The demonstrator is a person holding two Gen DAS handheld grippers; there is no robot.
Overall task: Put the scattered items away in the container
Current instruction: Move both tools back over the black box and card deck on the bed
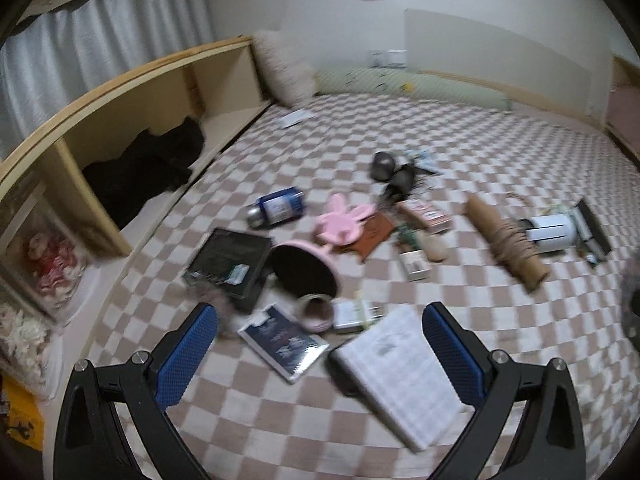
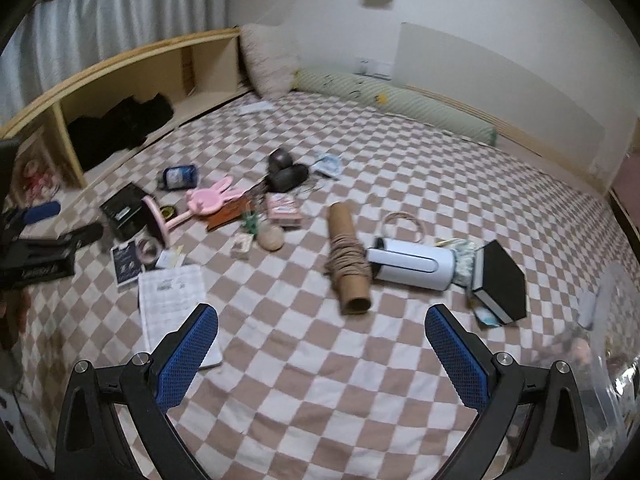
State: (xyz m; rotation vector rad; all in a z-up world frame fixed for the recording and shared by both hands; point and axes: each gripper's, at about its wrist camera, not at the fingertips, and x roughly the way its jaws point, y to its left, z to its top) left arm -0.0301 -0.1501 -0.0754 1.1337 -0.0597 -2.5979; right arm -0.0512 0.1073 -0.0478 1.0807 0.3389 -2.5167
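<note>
Scattered items lie on a checked bedspread (image 1: 460, 152). My left gripper (image 1: 320, 320) is open above a white notebook (image 1: 400, 372), a dark blue packet (image 1: 282, 342) and a tape roll (image 1: 316, 312). Beyond them are a black box (image 1: 228, 264), a pink stand mirror (image 1: 304, 272) and a pink bunny (image 1: 344, 220). My right gripper (image 2: 322, 320) is open and empty, short of a cardboard tube wound with twine (image 2: 348, 256), a white cylinder (image 2: 412, 264) and a black book (image 2: 500, 284). A clear plastic container (image 2: 608, 360) shows at the right edge, with things inside.
A wooden shelf unit (image 1: 132, 80) runs along the left side of the bed, with a black cloth (image 1: 152, 164) in one bay. A cream pillow (image 1: 284, 68) and a green bolster (image 1: 400, 80) lie by the far wall. A blue bottle (image 1: 278, 206) and dark lumps (image 1: 394, 176) lie mid-bed.
</note>
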